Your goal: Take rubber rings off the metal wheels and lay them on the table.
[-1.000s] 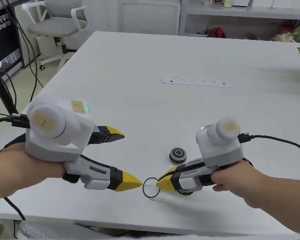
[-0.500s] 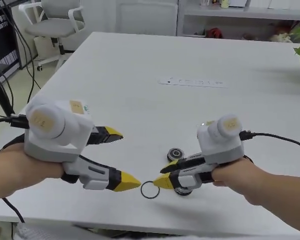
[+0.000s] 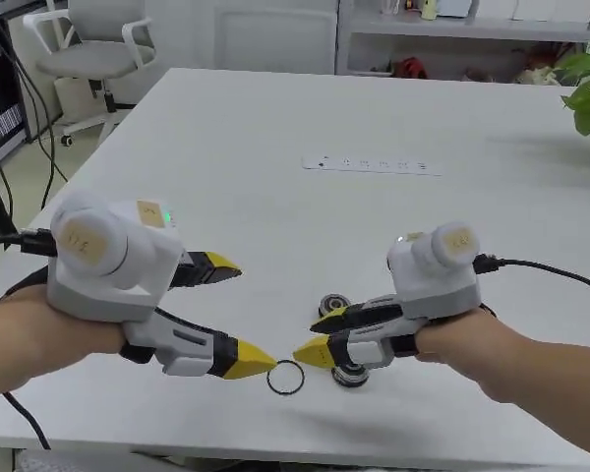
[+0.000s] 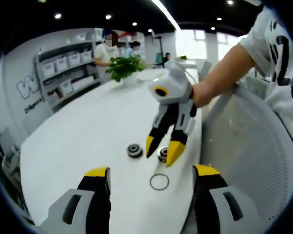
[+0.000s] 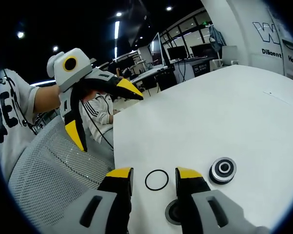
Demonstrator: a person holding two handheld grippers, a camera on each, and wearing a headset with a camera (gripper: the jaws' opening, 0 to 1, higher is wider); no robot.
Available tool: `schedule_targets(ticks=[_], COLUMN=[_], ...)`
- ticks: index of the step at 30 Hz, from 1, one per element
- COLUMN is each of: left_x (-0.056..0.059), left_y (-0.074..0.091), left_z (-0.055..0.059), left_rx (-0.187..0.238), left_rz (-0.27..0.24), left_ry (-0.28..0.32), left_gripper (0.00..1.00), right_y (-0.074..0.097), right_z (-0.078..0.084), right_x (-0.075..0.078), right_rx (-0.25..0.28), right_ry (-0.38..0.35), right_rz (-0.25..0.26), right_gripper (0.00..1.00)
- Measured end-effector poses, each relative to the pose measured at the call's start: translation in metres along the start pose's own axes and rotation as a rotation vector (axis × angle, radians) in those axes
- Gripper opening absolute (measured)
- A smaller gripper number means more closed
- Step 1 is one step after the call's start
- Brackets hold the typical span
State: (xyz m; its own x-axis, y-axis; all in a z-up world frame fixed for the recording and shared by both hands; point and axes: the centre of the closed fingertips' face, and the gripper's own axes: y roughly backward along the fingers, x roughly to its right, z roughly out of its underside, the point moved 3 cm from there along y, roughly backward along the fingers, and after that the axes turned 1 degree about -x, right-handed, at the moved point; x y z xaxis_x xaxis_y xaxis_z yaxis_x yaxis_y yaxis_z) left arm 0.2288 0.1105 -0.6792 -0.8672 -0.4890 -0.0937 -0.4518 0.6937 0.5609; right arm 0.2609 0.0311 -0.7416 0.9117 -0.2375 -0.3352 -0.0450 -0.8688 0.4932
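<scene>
A thin black rubber ring point(image 3: 286, 378) lies flat on the white table point(image 3: 275, 177), between the tips of both grippers. My left gripper point(image 3: 244, 313) stands wide open just left of the ring and holds nothing. To the ring's right my right gripper point(image 3: 313, 339) is open a little, tips just off it. One metal wheel point(image 3: 333, 304) sits behind the right jaws; a second wheel point(image 3: 350, 374) lies under them. In the right gripper view the ring point(image 5: 156, 179) lies just ahead of the gripper point(image 5: 154, 173), with a wheel point(image 5: 222, 169) to the right.
A white power strip point(image 3: 372, 164) lies across the middle of the table. An office chair point(image 3: 88, 44) stands past the far left corner and a plant point(image 3: 588, 93) at the right edge. The near table edge runs just below the ring.
My right gripper, whose tips were together at the ring, has opened and drawn back a little. The ring now lies free on the table. The left gripper has stayed open.
</scene>
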Motion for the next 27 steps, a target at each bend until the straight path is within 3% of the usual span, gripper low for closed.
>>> schedule_targets(ticks=[16,27], left_x=[0.003,0.006], left_y=[-0.011,-0.022], left_z=[-0.007,-0.016], left_rx=[0.002,0.008], left_rz=[0.014,0.027], left_ry=[-0.004,-0.016], left_gripper=[0.69,0.68], right_y=[0.024,0.042], right_z=[-0.004,-0.002], right_x=[0.004,0.009], right_rx=[0.059,0.070], right_ry=[-0.003,-0.005], right_rz=[0.023,0.042], right_gripper=[0.34,0.34])
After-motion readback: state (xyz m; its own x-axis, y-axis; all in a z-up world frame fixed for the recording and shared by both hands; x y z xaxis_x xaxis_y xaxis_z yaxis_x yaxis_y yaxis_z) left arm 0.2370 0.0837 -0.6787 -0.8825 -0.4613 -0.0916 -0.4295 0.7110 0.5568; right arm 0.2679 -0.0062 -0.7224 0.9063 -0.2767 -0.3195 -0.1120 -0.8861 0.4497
